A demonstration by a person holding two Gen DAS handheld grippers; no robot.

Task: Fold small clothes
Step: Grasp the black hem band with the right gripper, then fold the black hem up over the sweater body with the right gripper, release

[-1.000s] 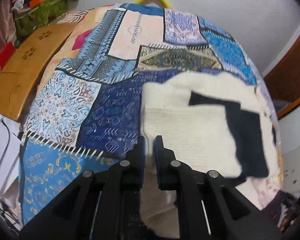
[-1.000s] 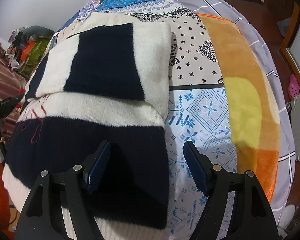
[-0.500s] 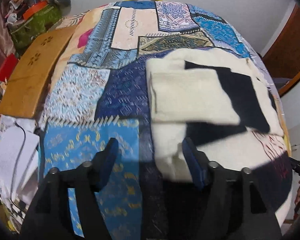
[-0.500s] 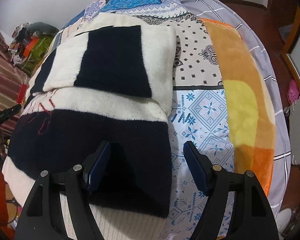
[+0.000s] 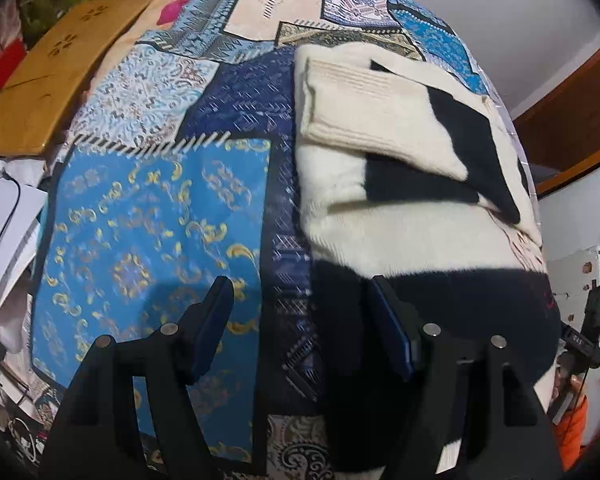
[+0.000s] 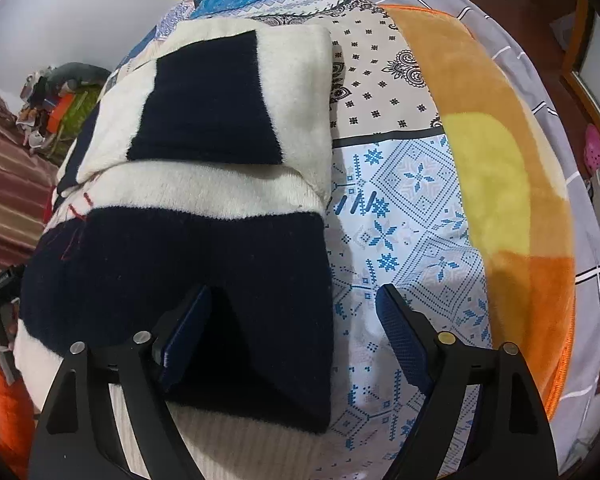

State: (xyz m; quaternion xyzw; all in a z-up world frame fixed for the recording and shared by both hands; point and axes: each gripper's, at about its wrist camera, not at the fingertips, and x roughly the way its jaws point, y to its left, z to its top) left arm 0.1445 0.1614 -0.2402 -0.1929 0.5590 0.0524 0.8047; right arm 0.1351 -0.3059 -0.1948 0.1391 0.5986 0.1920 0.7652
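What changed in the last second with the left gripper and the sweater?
The left gripper was shut on the cream sleeve a second ago; it let go, opened its jaws and drew back toward the near edge. The sleeve now lies folded across the sweater. The right gripper stayed open over the sweater's edge, barely moved.

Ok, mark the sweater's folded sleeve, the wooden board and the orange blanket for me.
sleeve point(image 5: 380, 120), left wrist view, on its cream ribbed part.
board point(image 5: 52, 76), left wrist view, on its middle.
blanket point(image 6: 496, 184), right wrist view, on its yellow patch.
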